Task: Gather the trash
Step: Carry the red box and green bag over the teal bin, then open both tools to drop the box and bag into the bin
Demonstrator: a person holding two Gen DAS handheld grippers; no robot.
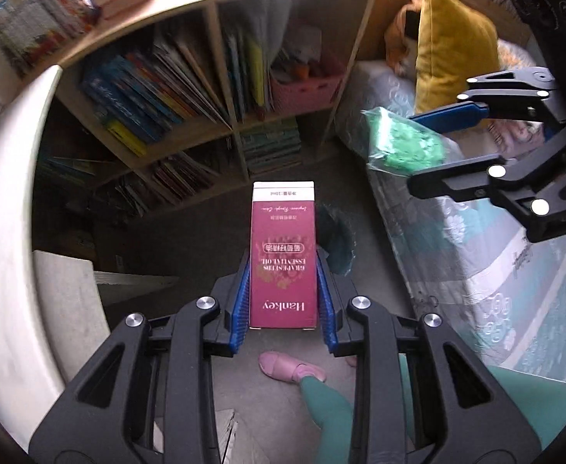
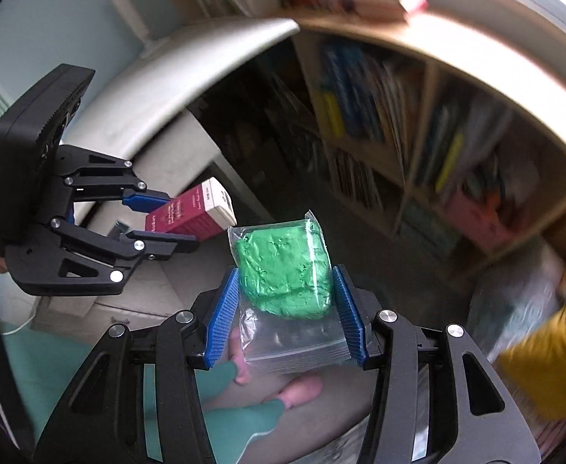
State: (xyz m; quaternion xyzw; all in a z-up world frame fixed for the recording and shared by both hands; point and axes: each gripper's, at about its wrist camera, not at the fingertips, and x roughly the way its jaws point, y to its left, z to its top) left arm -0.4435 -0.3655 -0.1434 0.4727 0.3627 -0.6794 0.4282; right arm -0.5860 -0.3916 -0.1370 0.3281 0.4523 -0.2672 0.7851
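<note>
My left gripper (image 1: pixel 283 270) is shut on a maroon and white carton (image 1: pixel 283 259), held upright in the air above the dark floor. It also shows in the right wrist view (image 2: pixel 174 216), with the carton (image 2: pixel 194 214) between its blue pads. My right gripper (image 2: pixel 286 282) is shut on a clear zip bag holding a green lump (image 2: pixel 284 270). In the left wrist view the right gripper (image 1: pixel 418 150) holds the green bag (image 1: pixel 402 147) over the bed's edge.
A wooden bookshelf (image 1: pixel 213 89) full of books stands ahead. A bed with patterned bedding (image 1: pixel 476 263) and a yellow pillow (image 1: pixel 453 46) lies to the right. A white curved table edge (image 1: pixel 8 208) is at left. The person's foot in a pink slipper (image 1: pixel 286 367) is on the floor below.
</note>
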